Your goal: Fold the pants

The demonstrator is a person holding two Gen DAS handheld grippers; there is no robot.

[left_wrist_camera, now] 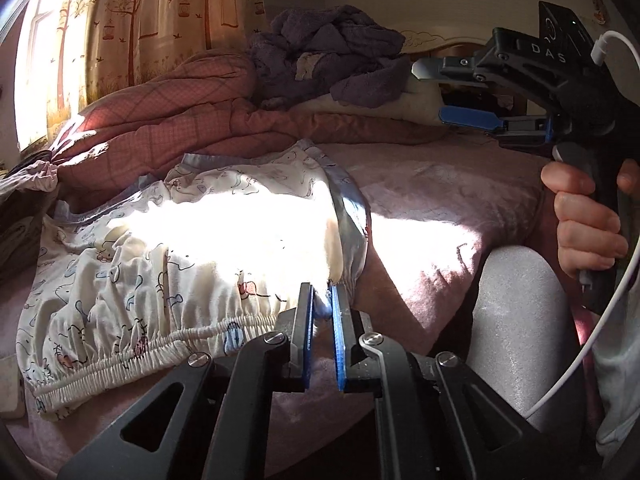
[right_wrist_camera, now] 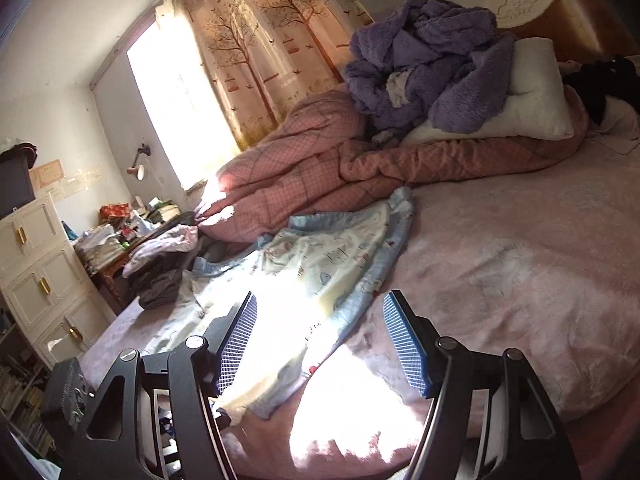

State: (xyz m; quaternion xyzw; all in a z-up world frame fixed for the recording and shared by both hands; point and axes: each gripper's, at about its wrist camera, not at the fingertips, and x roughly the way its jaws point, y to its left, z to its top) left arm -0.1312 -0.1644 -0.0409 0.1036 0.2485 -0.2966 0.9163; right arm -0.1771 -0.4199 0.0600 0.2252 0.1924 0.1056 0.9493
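Now the left tongs [left_wrist_camera: 322, 300] are clamped on the pants [left_wrist_camera: 168, 276] hem, pants spreading toward ten o'clock; right tongs [right_wrist_camera: 320, 340] stand apart above the bed [right_wrist_camera: 520, 280]. Sun glare hides the print.

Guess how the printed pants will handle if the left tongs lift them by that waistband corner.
Probably floppy: the pants lie rumpled in soft folds on the bed, so they'd likely drape and hang. Likely light, thin-looking fabric. The left tongs pinch only a small bit by the gathered waistband, which may stretch or slip.
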